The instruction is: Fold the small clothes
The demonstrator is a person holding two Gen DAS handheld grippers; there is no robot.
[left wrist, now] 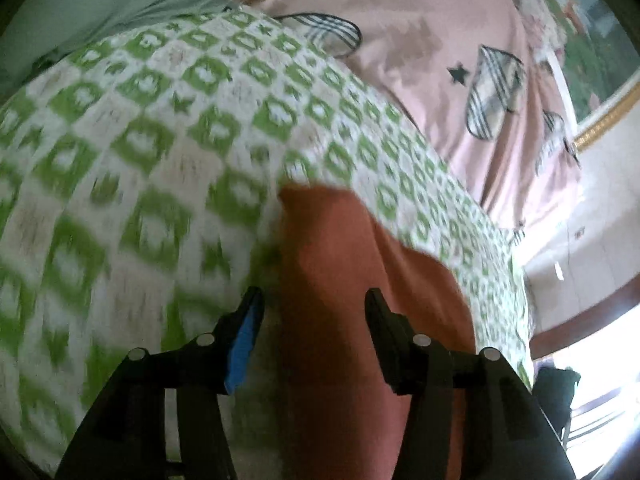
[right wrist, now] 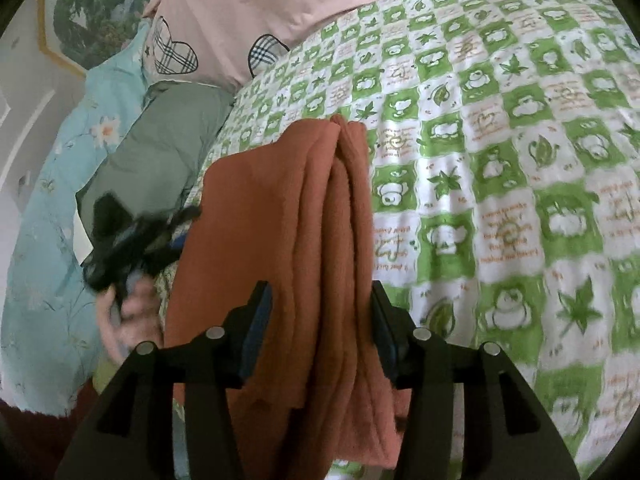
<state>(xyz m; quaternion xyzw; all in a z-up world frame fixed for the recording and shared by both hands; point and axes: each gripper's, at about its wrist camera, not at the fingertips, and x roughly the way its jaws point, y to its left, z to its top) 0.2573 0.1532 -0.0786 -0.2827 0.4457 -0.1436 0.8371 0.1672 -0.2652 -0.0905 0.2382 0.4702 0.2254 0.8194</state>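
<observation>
A rust-orange garment (right wrist: pixel 320 208) hangs bunched in several folds between the fingers of my right gripper (right wrist: pixel 320 312), lifted over the green-and-white checked bedspread (right wrist: pixel 500 152). The right jaws are wide apart with the thick bundle filling the gap. In the left wrist view the same orange cloth (left wrist: pixel 352 272) lies between and beyond the open fingers of my left gripper (left wrist: pixel 314 312), which do not press it. The left gripper and the hand holding it (right wrist: pixel 132 248) show blurred at the left of the right wrist view.
A pink quilt with plaid hearts and stars (left wrist: pixel 420 40) lies at the head of the bed. A grey-green pillow (right wrist: pixel 168 152) and a light blue floral sheet (right wrist: pixel 48 200) lie to the left. A framed picture (right wrist: pixel 92 12) hangs on the wall.
</observation>
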